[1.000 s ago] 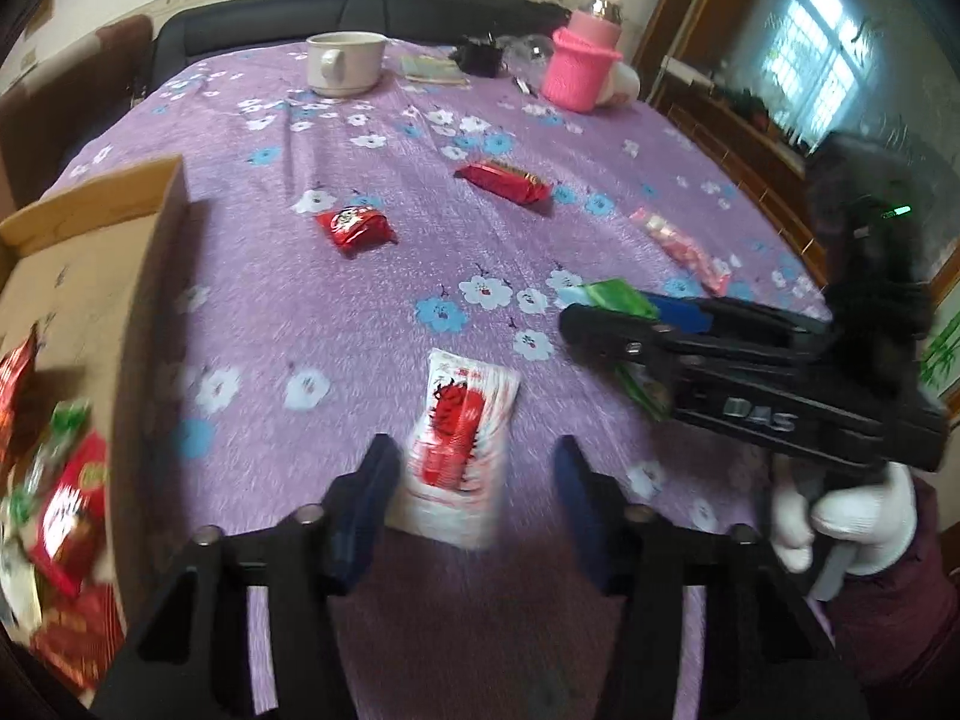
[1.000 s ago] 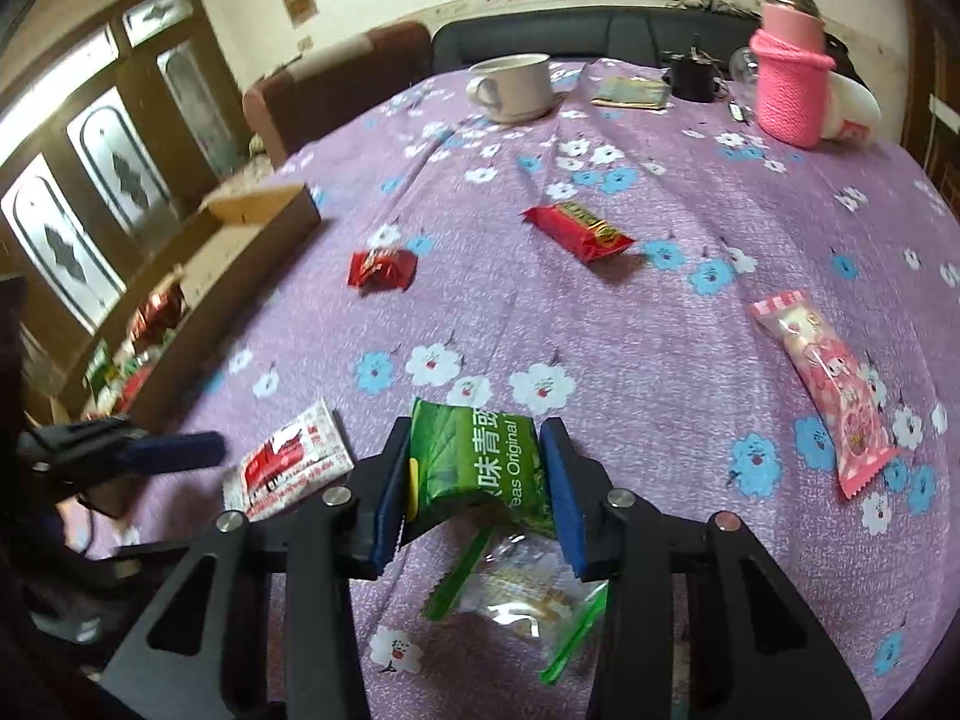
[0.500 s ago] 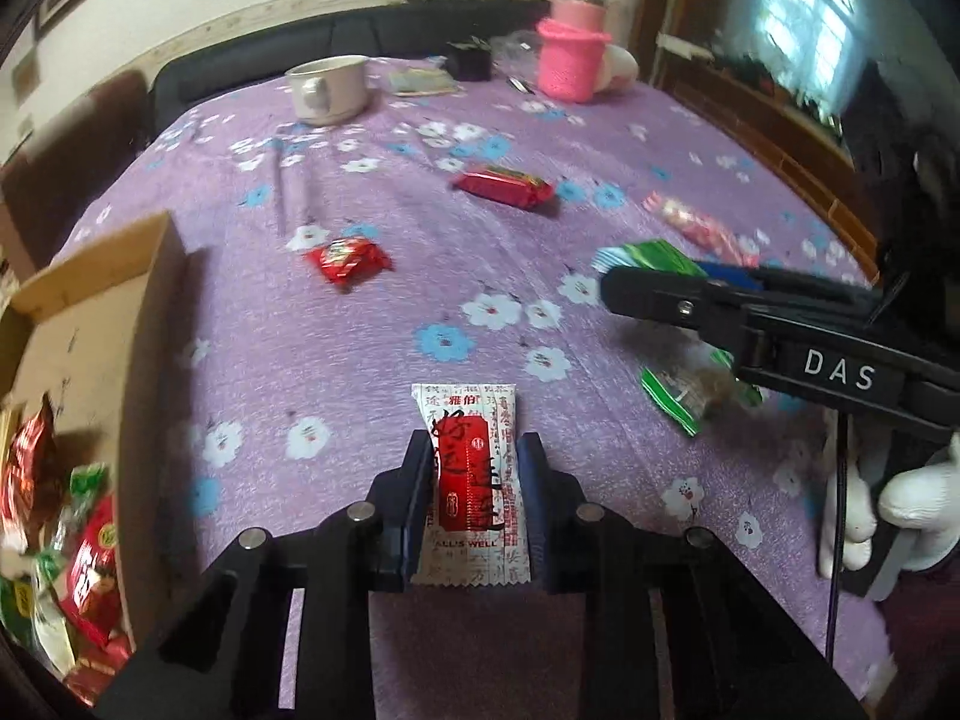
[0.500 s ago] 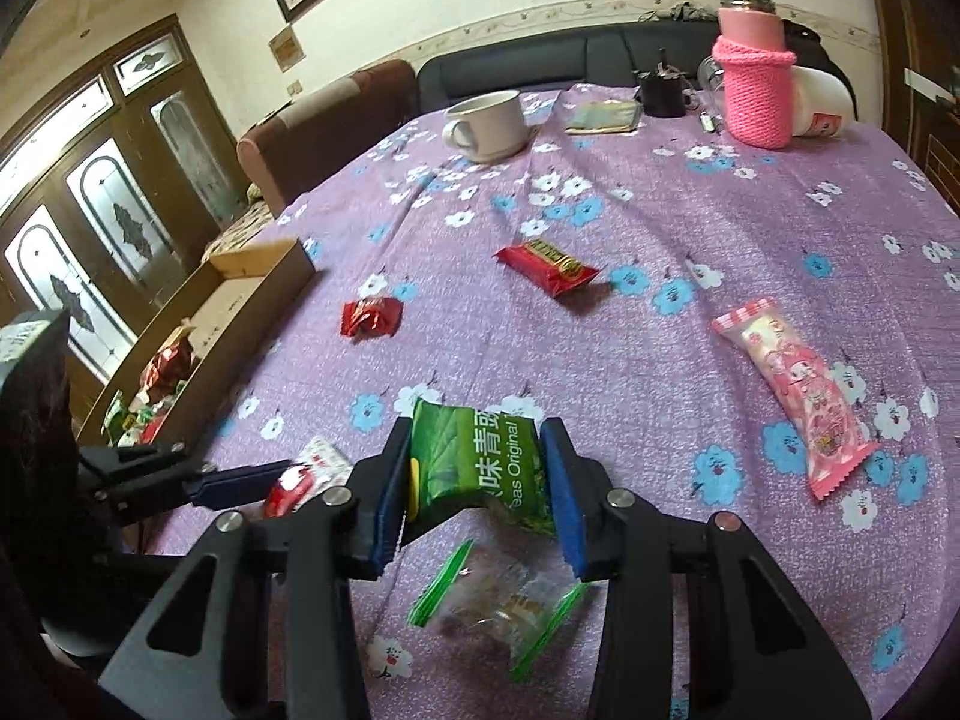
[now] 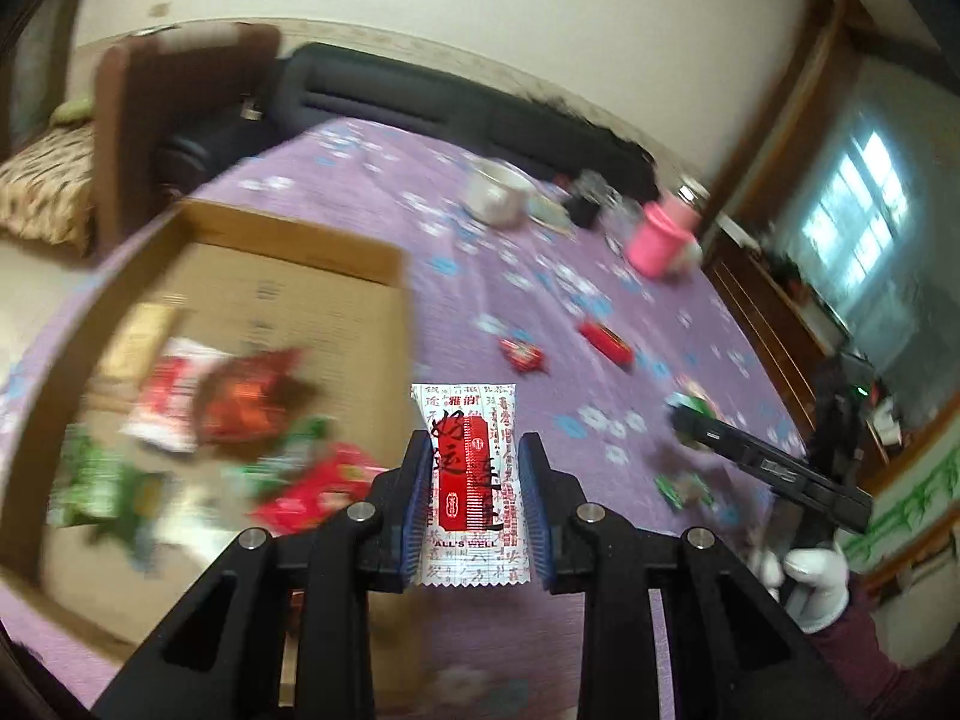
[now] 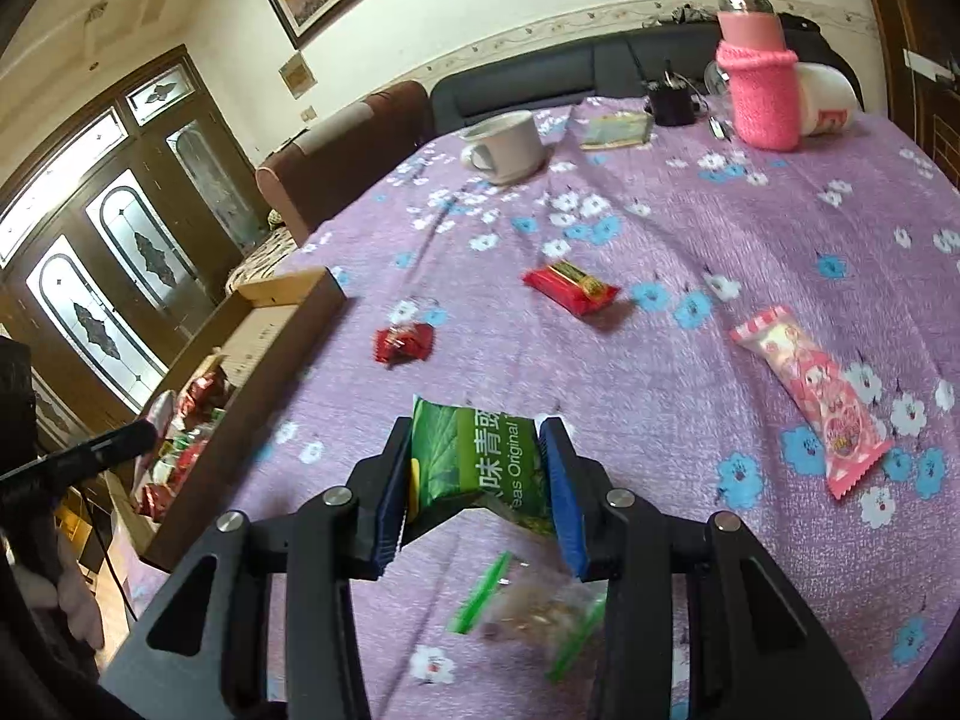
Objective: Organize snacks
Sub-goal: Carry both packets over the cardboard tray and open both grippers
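My left gripper (image 5: 477, 450) is shut on a white and red snack packet (image 5: 474, 480) and holds it in the air beside the right wall of the cardboard box (image 5: 288, 300). The box holds several red and green snacks (image 5: 252, 408). My right gripper (image 6: 477, 438) is shut on a green pea snack pack (image 6: 480, 456), held above the purple tablecloth (image 6: 660, 240). On the cloth lie a red candy (image 6: 405, 343), a red bar (image 6: 570, 287), a pink packet (image 6: 810, 396) and a clear bag with green edges (image 6: 534, 606). The box also shows in the right wrist view (image 6: 240, 348).
A white mug (image 6: 504, 147), a pink-sleeved bottle (image 6: 759, 90), a white cup (image 6: 828, 99), a small black pot (image 6: 672, 105) and a flat card (image 6: 618, 132) stand at the table's far end. A brown chair (image 5: 174, 114) and a dark sofa (image 5: 450, 114) lie beyond the table.
My left gripper lifted the white and red packet off the cloth and swung left to the box. My right gripper rose a little with the green pack.
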A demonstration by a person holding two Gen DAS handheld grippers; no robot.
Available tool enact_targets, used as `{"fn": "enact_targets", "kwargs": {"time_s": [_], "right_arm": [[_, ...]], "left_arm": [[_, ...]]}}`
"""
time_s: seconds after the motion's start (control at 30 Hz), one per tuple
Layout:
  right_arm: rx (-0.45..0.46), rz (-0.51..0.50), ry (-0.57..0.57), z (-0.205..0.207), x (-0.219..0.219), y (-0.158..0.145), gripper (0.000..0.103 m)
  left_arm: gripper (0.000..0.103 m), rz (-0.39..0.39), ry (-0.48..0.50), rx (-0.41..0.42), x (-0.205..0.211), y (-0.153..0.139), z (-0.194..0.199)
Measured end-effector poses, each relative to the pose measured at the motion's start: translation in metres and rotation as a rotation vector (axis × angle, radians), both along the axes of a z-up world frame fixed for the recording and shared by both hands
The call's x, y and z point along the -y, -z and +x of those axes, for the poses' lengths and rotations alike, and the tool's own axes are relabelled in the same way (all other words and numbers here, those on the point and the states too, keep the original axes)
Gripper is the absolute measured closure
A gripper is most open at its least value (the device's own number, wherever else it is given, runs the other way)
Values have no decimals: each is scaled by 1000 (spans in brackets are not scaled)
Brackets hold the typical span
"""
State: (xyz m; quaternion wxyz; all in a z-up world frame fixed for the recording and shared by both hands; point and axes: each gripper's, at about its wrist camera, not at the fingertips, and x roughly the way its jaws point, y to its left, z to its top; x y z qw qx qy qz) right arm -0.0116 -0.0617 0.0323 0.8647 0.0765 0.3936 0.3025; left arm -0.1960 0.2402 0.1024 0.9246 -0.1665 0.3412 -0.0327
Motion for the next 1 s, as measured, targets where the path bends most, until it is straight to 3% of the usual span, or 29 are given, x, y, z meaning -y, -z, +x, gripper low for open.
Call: {"fn": "enact_targets", "kwargs": {"time_s": [0.13, 0.33, 0.77, 1.0], "right_arm": [[-19, 47, -53, -7, -18, -18, 59], [-13, 6, -160, -16, -74, -31, 59], [-10, -90, -350, -37, -199, -30, 59], [-5, -161, -368, -27, -245, -16, 55]], "left_arm": [[75, -29, -95, 13, -38, 1, -15], [75, -66, -190, -2, -75, 14, -27], [71, -83, -206, -50, -87, 35, -33], [50, -77, -183, -24, -85, 28, -40]]}}
